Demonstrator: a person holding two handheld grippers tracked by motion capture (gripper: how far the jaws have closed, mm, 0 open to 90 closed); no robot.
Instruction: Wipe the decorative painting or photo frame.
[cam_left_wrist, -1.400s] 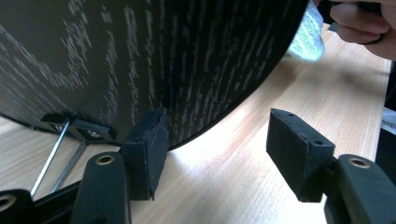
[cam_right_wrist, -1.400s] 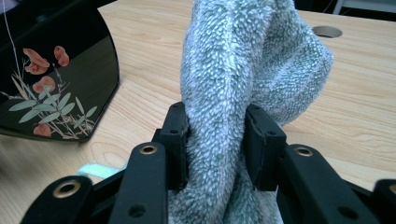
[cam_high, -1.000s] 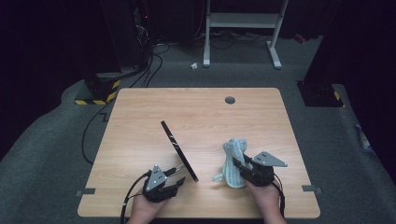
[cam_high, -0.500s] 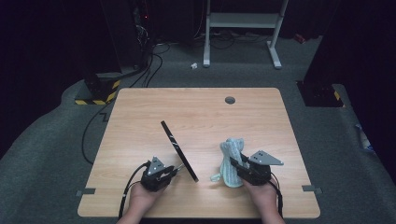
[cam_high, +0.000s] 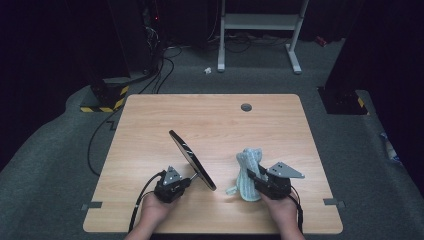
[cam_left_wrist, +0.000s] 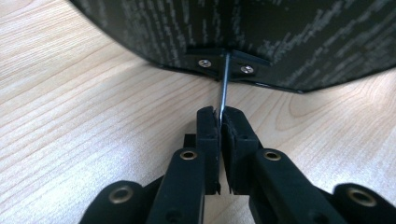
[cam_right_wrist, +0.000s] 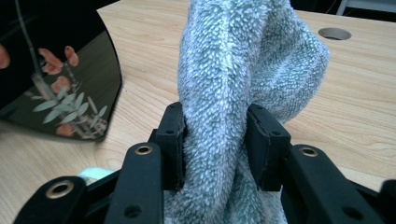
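Left gripper (cam_left_wrist: 219, 122) jaws pinch the black mirror's (cam_high: 192, 159) thin stand wire, propping it up, while right gripper (cam_right_wrist: 215, 140) jaws squeeze the towel (cam_right_wrist: 233, 93), probably for wiping.

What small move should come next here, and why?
Probably bring the right gripper and its cloth across to the glossy face of the black disc. The left gripper holds the disc tilted up by its thin metal stem, and cloth and disc are apart.
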